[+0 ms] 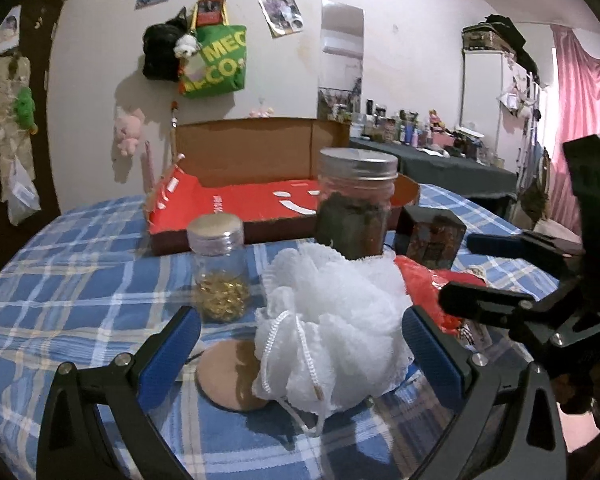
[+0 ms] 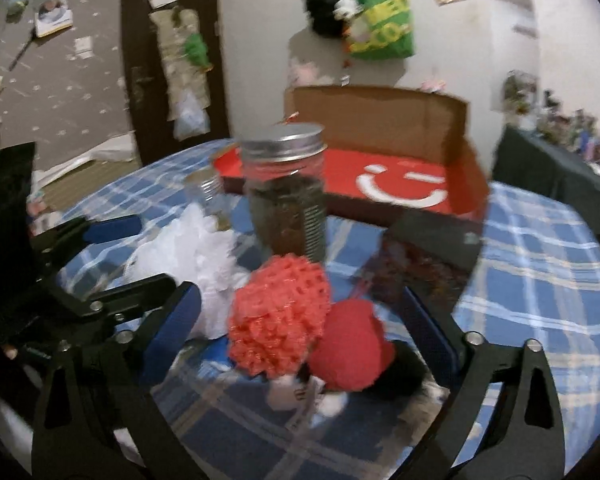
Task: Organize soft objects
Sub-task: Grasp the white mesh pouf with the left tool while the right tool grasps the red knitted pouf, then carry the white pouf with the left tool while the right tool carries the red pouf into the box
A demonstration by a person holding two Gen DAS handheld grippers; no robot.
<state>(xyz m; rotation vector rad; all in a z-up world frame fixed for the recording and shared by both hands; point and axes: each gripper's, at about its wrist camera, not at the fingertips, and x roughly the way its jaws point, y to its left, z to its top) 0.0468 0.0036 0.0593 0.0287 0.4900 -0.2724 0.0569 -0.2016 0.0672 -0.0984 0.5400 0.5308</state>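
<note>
A white mesh bath pouf (image 1: 332,320) lies on the blue plaid cloth (image 1: 80,280) between the wide-apart fingers of my left gripper (image 1: 300,354). Its right pad is at the pouf's edge and its left pad stands clear of it. In the right wrist view a coral mesh pouf (image 2: 280,316) and a red plush toy with black and white parts (image 2: 352,352) sit side by side between the spread fingers of my right gripper (image 2: 300,332); neither pad presses on them. The white pouf (image 2: 188,256) and the left gripper (image 2: 140,256) show at the left there.
A tall metal-lidded jar with dark contents (image 1: 354,208) stands just behind the poufs. Nearby are a small jar of gold beads (image 1: 218,268), a dark box (image 1: 430,240) and a pink round disc (image 1: 228,376). An open cardboard box with a red lining (image 1: 260,204) sits farther back.
</note>
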